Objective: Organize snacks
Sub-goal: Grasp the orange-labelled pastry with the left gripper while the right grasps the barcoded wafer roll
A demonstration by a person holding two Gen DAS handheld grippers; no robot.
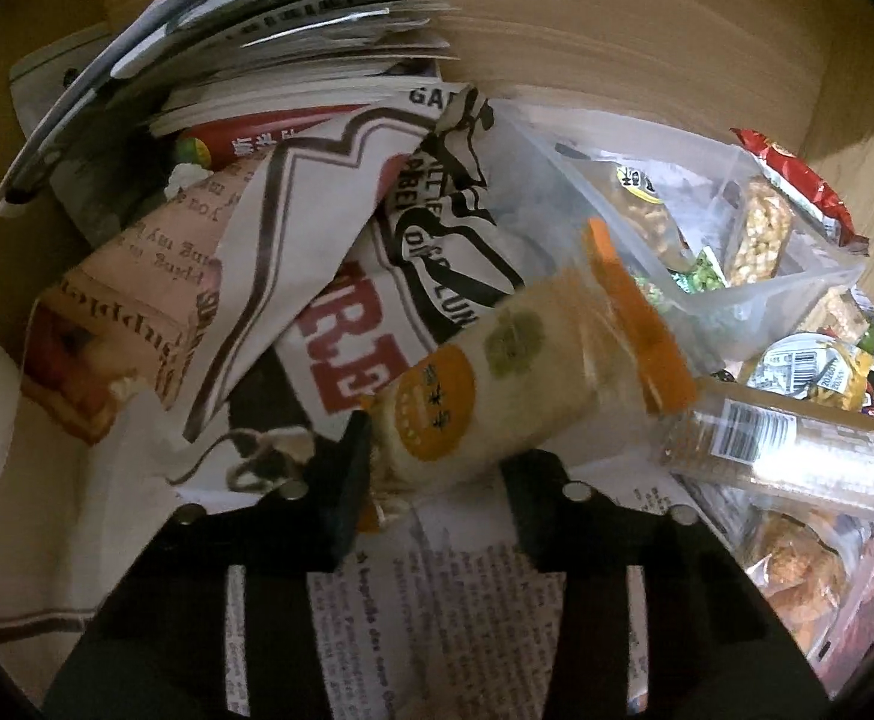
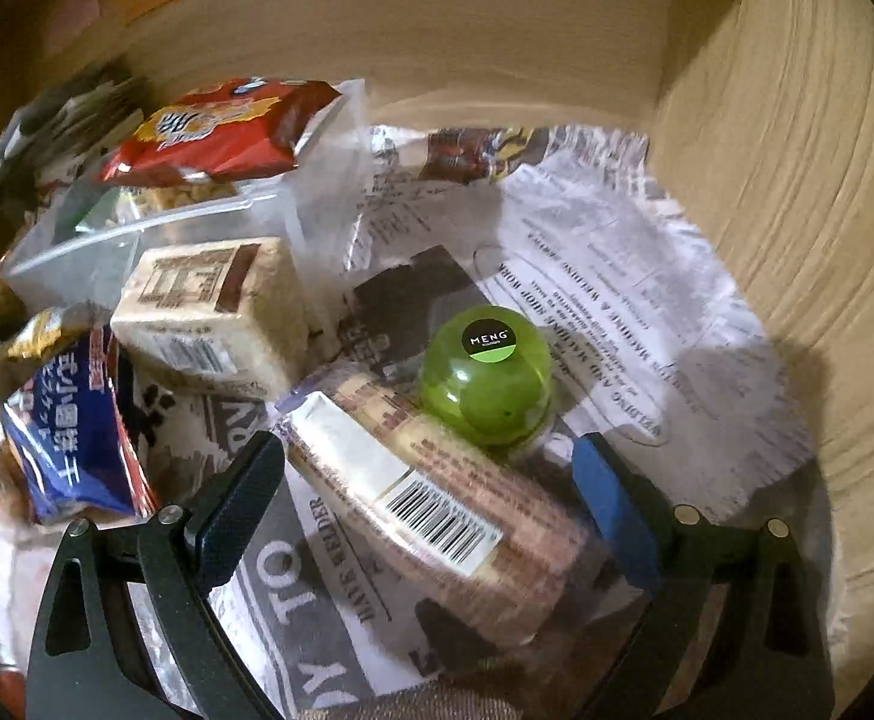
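Orange and cream wrapping marks the snack roll (image 1: 500, 384) clamped between the closed-in fingers of the left gripper (image 1: 437, 468); it carries a round orange sticker with white characters too blurred to read, a pale green blot above that, and an orange clip-like strip across its far end. It is held tilted above the printed newspaper (image 1: 341, 276) that lines the wooden drawer (image 1: 587, 48). On that paper large red letters show only as "RE", with fragments "GA" and "LUN" in black. Right of the roll lies a clear zip bag (image 1: 731, 240) of small nut and pea packets, a red packet (image 1: 797, 180) beyond it, and a clear packet with a white barcode label (image 1: 791, 438) just beside the roll's far end. A stack of papers (image 1: 293, 42) sits behind the roll.

In the right wrist view the right gripper (image 2: 431, 498) has its fingers spread apart on either side of a brown biscuit roll (image 2: 437, 498) with a white barcode label, not pressing it as far as can be told. Just beyond this roll sits a green round capsule (image 2: 488, 384), its black and green sticker reading "MENG". Left of the roll lie a cream block packet (image 2: 215, 306) with brown print and a barcode, and a blue packet (image 2: 71, 438) with white characters. The newspaper under the roll reads "MACHINE & WELDING" and "TO"
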